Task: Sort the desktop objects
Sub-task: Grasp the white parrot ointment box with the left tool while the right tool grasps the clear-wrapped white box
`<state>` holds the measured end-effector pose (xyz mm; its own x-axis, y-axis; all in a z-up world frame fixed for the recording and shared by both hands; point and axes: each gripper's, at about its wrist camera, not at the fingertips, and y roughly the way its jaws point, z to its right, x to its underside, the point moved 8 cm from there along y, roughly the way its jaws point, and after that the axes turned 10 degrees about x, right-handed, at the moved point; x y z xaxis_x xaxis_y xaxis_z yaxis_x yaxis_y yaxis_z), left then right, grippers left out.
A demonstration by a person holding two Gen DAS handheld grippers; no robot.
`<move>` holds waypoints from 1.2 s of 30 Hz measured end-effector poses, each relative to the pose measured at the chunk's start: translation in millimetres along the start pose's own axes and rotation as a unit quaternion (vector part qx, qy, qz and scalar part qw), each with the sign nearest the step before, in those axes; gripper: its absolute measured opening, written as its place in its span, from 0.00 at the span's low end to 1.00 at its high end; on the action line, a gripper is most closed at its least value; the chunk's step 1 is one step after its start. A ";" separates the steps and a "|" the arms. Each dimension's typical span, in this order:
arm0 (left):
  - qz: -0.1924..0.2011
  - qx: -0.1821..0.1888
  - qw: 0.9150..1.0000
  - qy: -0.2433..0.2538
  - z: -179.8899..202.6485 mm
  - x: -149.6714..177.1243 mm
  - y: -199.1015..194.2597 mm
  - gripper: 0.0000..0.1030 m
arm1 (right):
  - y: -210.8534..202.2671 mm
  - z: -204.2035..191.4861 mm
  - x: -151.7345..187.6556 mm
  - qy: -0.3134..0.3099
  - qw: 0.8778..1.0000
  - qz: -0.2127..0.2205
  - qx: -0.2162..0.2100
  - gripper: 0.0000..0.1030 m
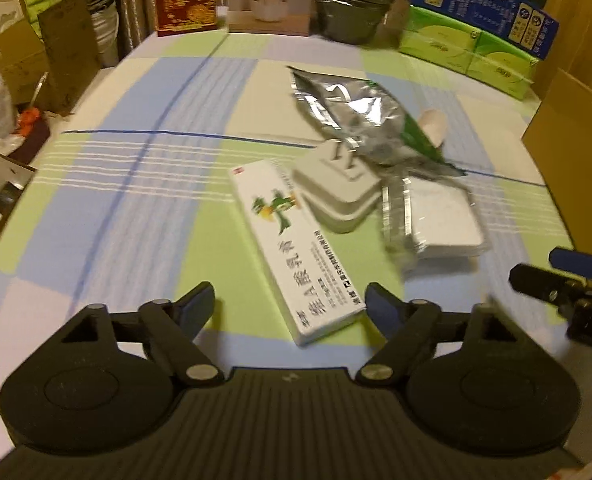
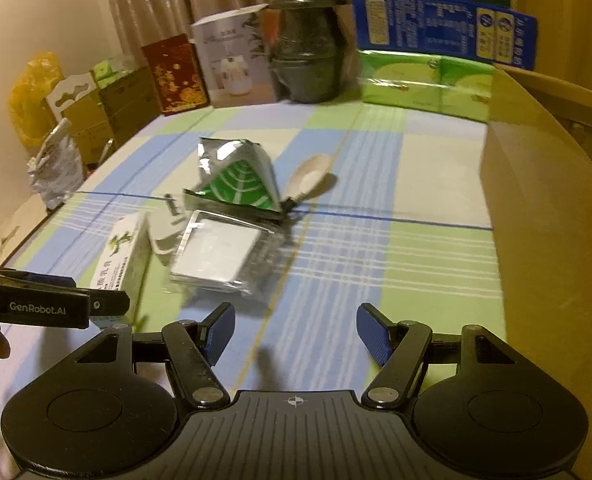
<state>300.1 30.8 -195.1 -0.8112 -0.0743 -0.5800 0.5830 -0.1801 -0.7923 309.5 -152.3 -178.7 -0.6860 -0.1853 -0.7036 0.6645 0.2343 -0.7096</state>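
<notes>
Lying clustered mid-table on the checked cloth (image 1: 144, 216): white carton (image 1: 292, 248), plug (image 1: 335, 196) touching its side, foil bag (image 1: 351, 120), spoon (image 2: 309, 178) beside the bag, clear packet (image 1: 435, 220). Left gripper (image 1: 290, 306): jaws apart, empty, carton end between them. Right gripper (image 2: 296, 332): jaws apart, empty, near packet. Cardboard box (image 2: 535, 208) at right.

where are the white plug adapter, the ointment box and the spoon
white plug adapter (image 1: 335, 196): left wrist view, on its flat top face below the prongs
ointment box (image 1: 292, 248): left wrist view, middle of the printed top face
spoon (image 2: 313, 174): right wrist view, on the pale bowl
</notes>
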 end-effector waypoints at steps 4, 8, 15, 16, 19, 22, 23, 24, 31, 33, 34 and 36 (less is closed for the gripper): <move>0.001 -0.016 1.000 0.018 -8.3 -2.2 -3.4 0.57 | 1.2 -17.9 -3.9 -0.004 1.000 0.006 -0.020 0.64; -0.001 -0.022 1.000 0.016 -17.6 -5.6 -1.0 0.57 | 5.6 -32.1 -10.2 0.003 0.999 0.005 -0.032 0.64; 0.008 0.001 1.000 0.002 -34.8 -13.9 3.0 0.64 | 29.2 -47.5 -21.2 0.016 1.000 0.002 -0.023 0.76; 0.010 0.004 1.000 -0.002 -36.7 -16.0 3.5 0.64 | 33.8 -48.8 -21.7 0.018 1.000 0.000 -0.024 0.76; 0.015 0.014 1.000 -0.013 -40.2 -21.9 6.3 0.65 | 47.8 -51.1 -21.4 0.020 1.000 -0.008 -0.023 0.76; 0.021 0.015 1.000 -0.012 -40.1 -24.3 7.5 0.65 | 57.2 -53.5 -22.6 0.023 0.999 -0.009 -0.024 0.76; 0.021 0.013 1.000 -0.005 -39.0 -24.3 8.2 0.65 | 59.2 -54.1 -23.2 0.022 0.999 -0.008 -0.022 0.76; 0.019 0.009 1.000 0.004 -37.9 -24.2 9.9 0.65 | 61.0 -54.8 -23.7 0.022 1.000 -0.007 -0.021 0.76; 0.010 0.010 1.000 0.021 -32.7 -21.4 20.3 0.65 | 61.0 -52.1 -24.3 0.016 1.000 -0.013 -0.013 0.63; 0.011 0.009 1.000 0.027 -30.6 -21.3 21.4 0.64 | 54.7 -46.1 -23.4 0.017 1.000 -0.015 -0.006 0.63; 0.011 0.006 0.999 0.032 -29.6 -21.0 22.0 0.64 | 50.4 -42.5 -22.2 0.020 1.000 -0.016 -0.003 0.63; 0.012 -0.012 0.999 0.047 -28.1 -20.0 23.8 0.60 | 41.5 -34.9 -20.3 0.023 1.000 -0.019 0.000 0.63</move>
<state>331.5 55.5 -207.8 -0.7899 0.0149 -0.6130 0.6037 -0.1566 -0.7817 340.7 -105.5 -192.5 -0.7236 -0.1491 -0.6740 0.6380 0.2281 -0.7355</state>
